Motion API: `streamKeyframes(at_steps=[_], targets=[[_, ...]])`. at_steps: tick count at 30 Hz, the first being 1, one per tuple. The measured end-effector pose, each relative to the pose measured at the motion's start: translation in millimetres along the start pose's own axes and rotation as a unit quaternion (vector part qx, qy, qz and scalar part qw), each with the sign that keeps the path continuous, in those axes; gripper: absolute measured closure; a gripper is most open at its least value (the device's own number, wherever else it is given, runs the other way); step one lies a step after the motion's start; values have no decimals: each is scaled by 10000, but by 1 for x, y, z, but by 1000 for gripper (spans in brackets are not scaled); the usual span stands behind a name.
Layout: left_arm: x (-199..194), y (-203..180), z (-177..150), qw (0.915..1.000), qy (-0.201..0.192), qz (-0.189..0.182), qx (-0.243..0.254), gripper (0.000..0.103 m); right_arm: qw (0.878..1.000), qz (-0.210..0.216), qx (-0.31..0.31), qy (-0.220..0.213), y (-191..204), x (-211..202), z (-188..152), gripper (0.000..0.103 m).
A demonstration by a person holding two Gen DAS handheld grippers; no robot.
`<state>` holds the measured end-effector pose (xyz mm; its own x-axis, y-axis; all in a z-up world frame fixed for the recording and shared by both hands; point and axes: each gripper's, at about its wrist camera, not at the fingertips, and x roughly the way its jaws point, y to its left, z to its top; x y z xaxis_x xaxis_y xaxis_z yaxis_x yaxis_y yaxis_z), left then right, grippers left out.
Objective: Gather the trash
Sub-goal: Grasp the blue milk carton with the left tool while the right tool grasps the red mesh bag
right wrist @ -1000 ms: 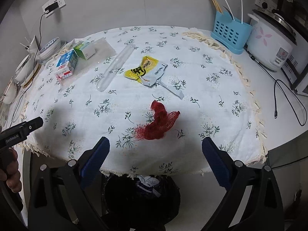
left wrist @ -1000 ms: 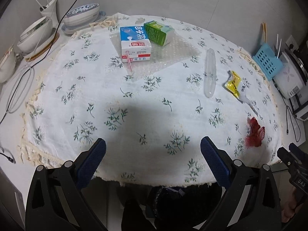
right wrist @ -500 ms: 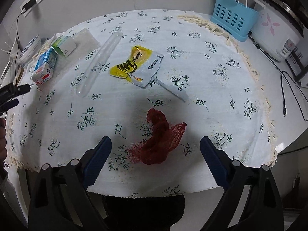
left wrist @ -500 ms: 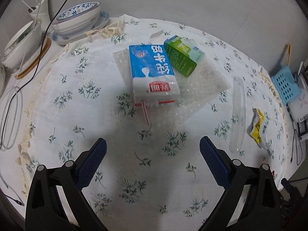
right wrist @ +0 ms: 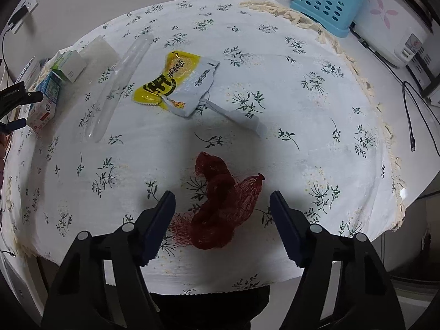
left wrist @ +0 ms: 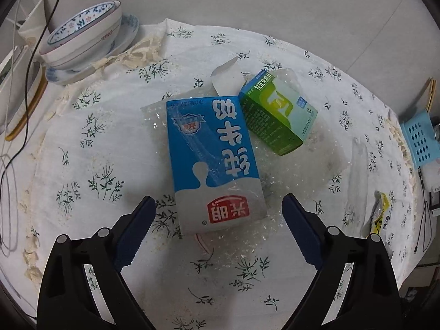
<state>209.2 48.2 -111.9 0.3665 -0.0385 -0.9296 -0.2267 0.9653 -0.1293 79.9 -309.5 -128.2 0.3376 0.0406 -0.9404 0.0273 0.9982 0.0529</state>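
Note:
A blue and white milk carton (left wrist: 214, 165) lies flat on clear bubble wrap (left wrist: 299, 170), with a green box (left wrist: 277, 115) touching its far right corner. My left gripper (left wrist: 218, 214) straddles the carton's near end, jaws closing, pads clear of it. A crumpled red mesh bag (right wrist: 222, 206) lies near the table's front edge. My right gripper (right wrist: 222, 209) stands over it with jaws closing, the mesh between the pads but untouched. A yellow and grey snack wrapper (right wrist: 178, 82) and a clear plastic tube (right wrist: 115, 88) lie farther back. The left gripper's tips (right wrist: 16, 104) show at the right wrist view's left edge.
Stacked patterned bowls (left wrist: 82, 35) on a plate stand at the back left beside cables. A blue utensil basket (right wrist: 327, 2) and a white rice cooker (right wrist: 396, 22) stand at the back right. A dark bin (right wrist: 209, 302) sits below the table's front edge.
The left gripper moved across the table to the milk carton, which now lies between its pads. The right gripper came down over the red mesh bag and its jaws narrowed.

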Motion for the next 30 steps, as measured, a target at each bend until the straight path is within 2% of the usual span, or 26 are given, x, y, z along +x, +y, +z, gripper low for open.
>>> streamKeyframes(at_steps=[4,11,13,15,18,30], targets=[[9,-6,5,10000,60,44,58,21,9997,95,163,136,-5,8,0,50],[20,-11,7,9996,164,199,146,34,9997,109,80,211,0,13,3,64],[21,-11,7,9995,173,216,165,36,9996,101,27,251,2,15,3,68],[21,-10,7,9995,178,214,174,36,9995,138,-6,293,4,17,2,76],[22,-9,7,9996,168,183,122,36,9993,153,-51,323,5,18,2,81],[3,-6,-9,9997,-45,172,148,37,9993,267,4,255,1,9,2,84]])
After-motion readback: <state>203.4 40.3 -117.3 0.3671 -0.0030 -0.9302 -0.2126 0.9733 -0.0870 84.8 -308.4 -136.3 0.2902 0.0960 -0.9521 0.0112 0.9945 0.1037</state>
